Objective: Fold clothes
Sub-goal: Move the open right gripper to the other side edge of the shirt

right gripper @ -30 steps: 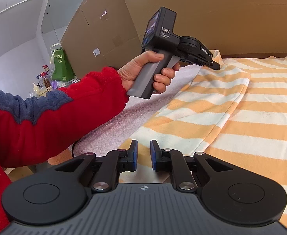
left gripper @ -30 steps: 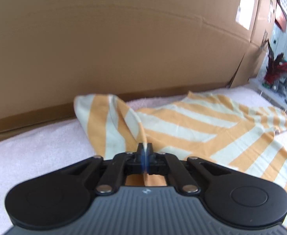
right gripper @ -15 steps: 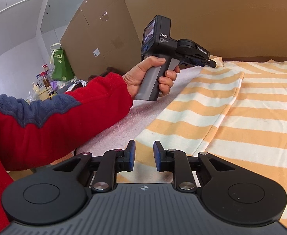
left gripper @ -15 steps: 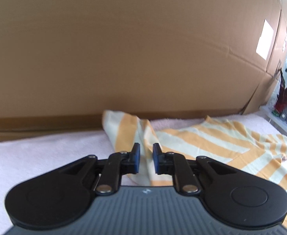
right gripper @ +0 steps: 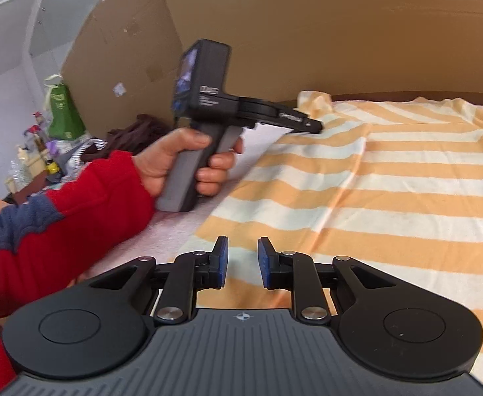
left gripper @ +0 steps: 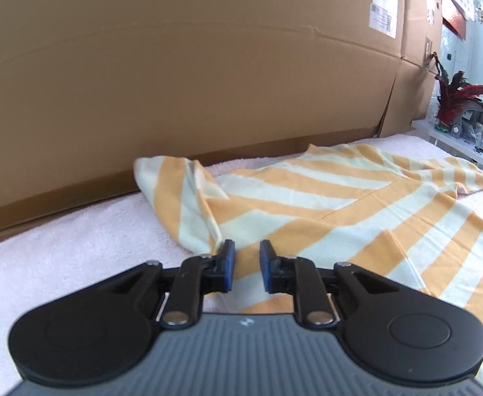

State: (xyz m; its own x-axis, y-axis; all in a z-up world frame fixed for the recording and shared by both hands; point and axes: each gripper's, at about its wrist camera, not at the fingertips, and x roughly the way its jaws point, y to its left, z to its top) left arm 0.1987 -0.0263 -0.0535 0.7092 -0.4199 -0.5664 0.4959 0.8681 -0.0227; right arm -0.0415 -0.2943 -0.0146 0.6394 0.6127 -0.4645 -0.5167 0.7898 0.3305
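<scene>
- Left wrist view: the left gripper (left gripper: pixel 246 265) has its blue-padded fingers spread apart with nothing between them, poised just over the near edge of the striped shirt (left gripper: pixel 340 208).
- The orange-and-cream shirt lies spread on a pale pink towel (left gripper: pixel 59 250), with one sleeve (left gripper: pixel 175 204) folded over towards the cardboard wall (left gripper: pixel 191 66) behind it.
- Right wrist view: the right gripper (right gripper: pixel 243 262) is also spread and empty, hovering over the shirt's near corner.
- The shirt (right gripper: pixel 390 181) fills the right side of this view, flat on the towel.
- A hand (right gripper: pixel 182 165) in a red sleeve (right gripper: pixel 76 224) grips the other gripper's handle, its tip over the far sleeve.
</scene>
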